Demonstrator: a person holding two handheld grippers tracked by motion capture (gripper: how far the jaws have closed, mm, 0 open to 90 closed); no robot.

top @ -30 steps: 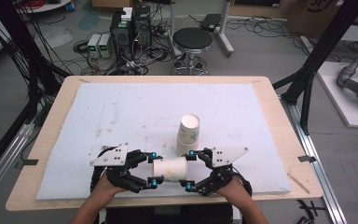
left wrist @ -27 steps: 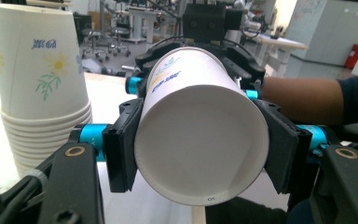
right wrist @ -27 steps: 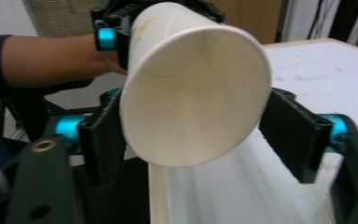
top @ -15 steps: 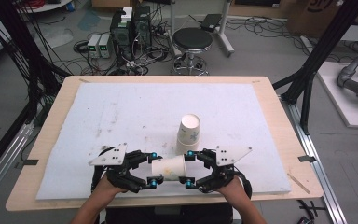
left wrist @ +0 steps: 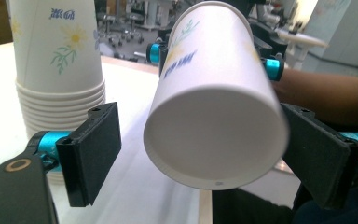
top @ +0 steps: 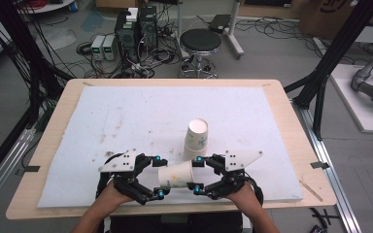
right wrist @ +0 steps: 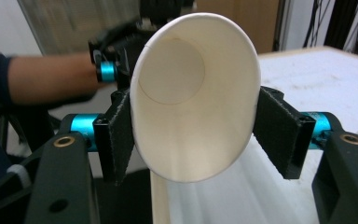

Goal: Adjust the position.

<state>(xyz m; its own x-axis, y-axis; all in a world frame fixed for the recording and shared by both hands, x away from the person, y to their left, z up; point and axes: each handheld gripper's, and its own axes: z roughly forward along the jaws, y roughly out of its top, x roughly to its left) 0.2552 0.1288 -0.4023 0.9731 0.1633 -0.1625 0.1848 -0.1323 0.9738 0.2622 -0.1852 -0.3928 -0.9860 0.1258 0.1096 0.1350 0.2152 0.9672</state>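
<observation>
A single white paper cup [top: 176, 174] with a flower print lies on its side near the table's front edge, between both grippers. My right gripper [top: 197, 174] is shut on its mouth end; its jaws have just been closing, and the rim [right wrist: 196, 107] is squeezed into an oval between the pads [right wrist: 116, 135]. My left gripper [top: 158, 176] stands open around the cup's base [left wrist: 214, 135]; its jaws have just been opening, and a gap shows beside the left pad [left wrist: 95, 154]. Just behind stands a stack of upside-down paper cups [top: 195, 138] [left wrist: 58, 60].
A white foam mat [top: 126, 116] covers most of the wooden table [top: 58, 111]. A stool [top: 200, 41], computer boxes and cables are on the floor beyond the far edge. Black frame posts rise at both sides of the table.
The left jaws, pinched on the cup's base before, have spread apart. The right jaws, wide at first, have closed on the cup's mouth end. Both hands stayed in place.
</observation>
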